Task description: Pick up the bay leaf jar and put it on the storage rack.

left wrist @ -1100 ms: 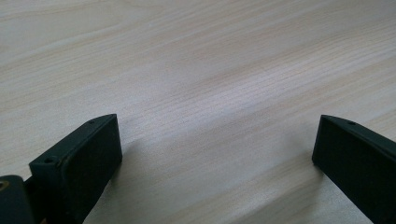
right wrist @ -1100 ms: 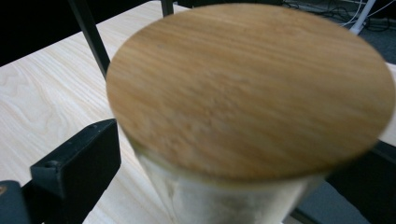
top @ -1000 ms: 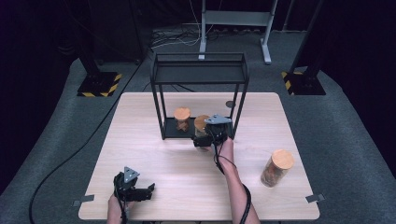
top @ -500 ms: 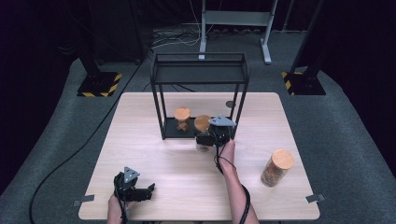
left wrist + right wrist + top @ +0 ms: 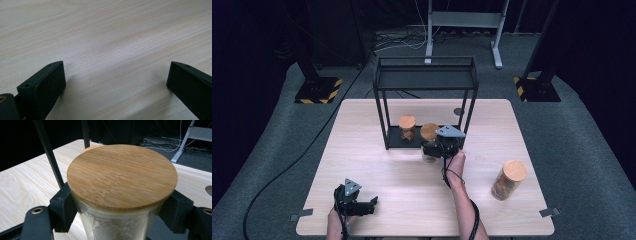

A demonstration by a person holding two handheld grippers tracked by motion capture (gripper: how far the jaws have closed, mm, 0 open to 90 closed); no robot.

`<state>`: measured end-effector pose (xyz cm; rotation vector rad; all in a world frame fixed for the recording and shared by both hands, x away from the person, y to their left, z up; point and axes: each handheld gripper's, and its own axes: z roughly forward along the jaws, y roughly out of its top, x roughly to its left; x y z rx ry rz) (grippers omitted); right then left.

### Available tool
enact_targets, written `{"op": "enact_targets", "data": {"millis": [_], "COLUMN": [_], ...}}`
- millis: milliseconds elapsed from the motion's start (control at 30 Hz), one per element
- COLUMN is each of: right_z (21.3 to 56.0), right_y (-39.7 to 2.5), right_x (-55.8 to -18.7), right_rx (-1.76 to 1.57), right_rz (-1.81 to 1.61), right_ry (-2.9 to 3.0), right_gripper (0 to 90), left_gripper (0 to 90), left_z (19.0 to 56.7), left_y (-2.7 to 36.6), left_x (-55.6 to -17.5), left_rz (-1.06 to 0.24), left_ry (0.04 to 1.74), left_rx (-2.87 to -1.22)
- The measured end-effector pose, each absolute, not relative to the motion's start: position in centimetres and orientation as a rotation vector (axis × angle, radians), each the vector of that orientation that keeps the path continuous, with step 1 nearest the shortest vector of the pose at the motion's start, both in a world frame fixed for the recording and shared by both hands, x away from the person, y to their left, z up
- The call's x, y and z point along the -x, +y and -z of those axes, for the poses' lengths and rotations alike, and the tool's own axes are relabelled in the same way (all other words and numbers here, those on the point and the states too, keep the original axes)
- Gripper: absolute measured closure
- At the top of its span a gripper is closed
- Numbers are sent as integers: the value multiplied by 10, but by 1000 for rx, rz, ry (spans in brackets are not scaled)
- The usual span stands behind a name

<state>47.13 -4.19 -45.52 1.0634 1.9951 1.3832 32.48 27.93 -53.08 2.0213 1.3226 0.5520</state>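
Jar (image 5: pixel 430 145) drawn back to rack (image 5: pixel 387 120) front edge; right gripper (image 5: pixel 438 148) fingers clamped; left gripper (image 5: pixel 368 204) fingers apart.

Table (image 5: pixel 412 195) evenly lit; surroundings dark; soft shadows; close views slightly blurred.

Both grippers black. Left gripper (image 5: pixel 371 202): blocky matte jaws, small hole near each tip, brass-coloured screw at the left jaw's base. Right gripper (image 5: pixel 430 148): rounded arms, metal eyelets at the pivots. Each has a grey three-cornered top plate and black cable. Forearms bare, no sleeves.
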Motion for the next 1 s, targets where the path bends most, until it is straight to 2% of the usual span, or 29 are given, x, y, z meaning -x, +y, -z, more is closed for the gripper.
{"op": "enact_targets", "data": {"millis": [500, 1000], "right_z": [453, 431], "right_y": [-41, -45], "right_x": [-466, -459], "right_rx": [-1050, -1012], "right_rz": [-1384, -1406], "right_ry": [1996, 1979], "right_gripper": [246, 246], "left_gripper": [14, 15], "left_z": [531, 531], "left_y": [279, 279], "left_x": [-325, -325], "left_rz": [-552, -552], "left_ry": [1322, 1322], "left_rx": [-2021, -2022]}}
